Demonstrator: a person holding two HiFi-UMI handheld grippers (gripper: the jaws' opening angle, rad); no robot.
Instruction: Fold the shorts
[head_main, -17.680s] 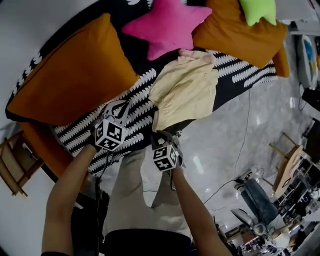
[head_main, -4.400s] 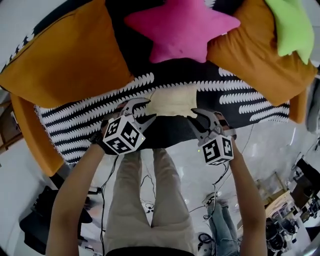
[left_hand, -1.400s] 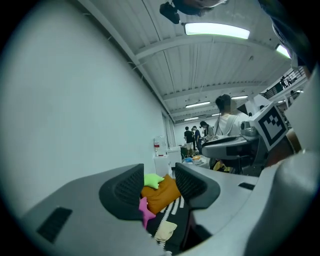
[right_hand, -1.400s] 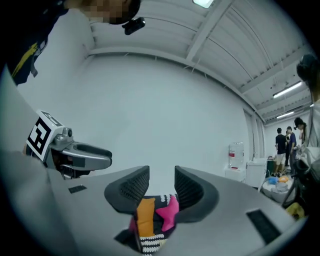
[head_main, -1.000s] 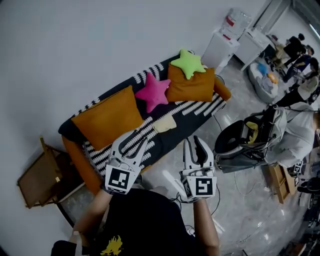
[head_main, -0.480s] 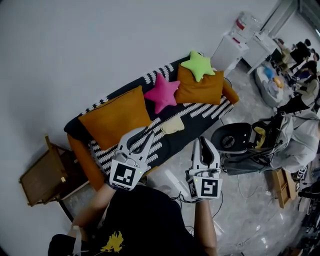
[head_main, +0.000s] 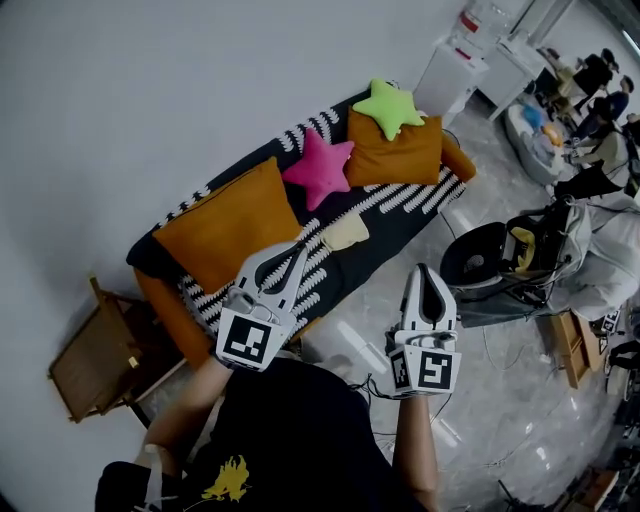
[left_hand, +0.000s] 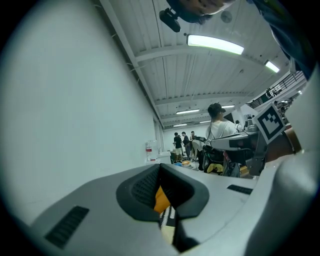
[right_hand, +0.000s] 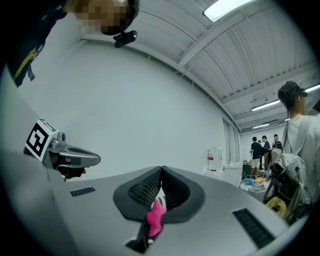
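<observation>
The pale yellow shorts (head_main: 345, 233) lie folded into a small flat packet on the sofa's black-and-white cover (head_main: 400, 212), below the pink star cushion (head_main: 320, 168). I stand back from the sofa, and both grippers are held level in the air, well short of the shorts. My left gripper (head_main: 299, 250) (left_hand: 160, 167) has just been closing and is shut, with nothing between its jaws. My right gripper (head_main: 425, 270) (right_hand: 161, 170) has also just closed and holds nothing.
A large orange cushion (head_main: 225, 235) lies left of the shorts; a second orange cushion (head_main: 395, 155) with a green star cushion (head_main: 388, 108) lies to the right. A wooden stand (head_main: 85, 355) is left of the sofa, a black seat (head_main: 480, 262) right. People (head_main: 590, 85) stand far off.
Both grippers' jaws have come together from partly open. The left gripper has shifted slightly, and the right one sits a little further right in the view. The shorts have not moved.
</observation>
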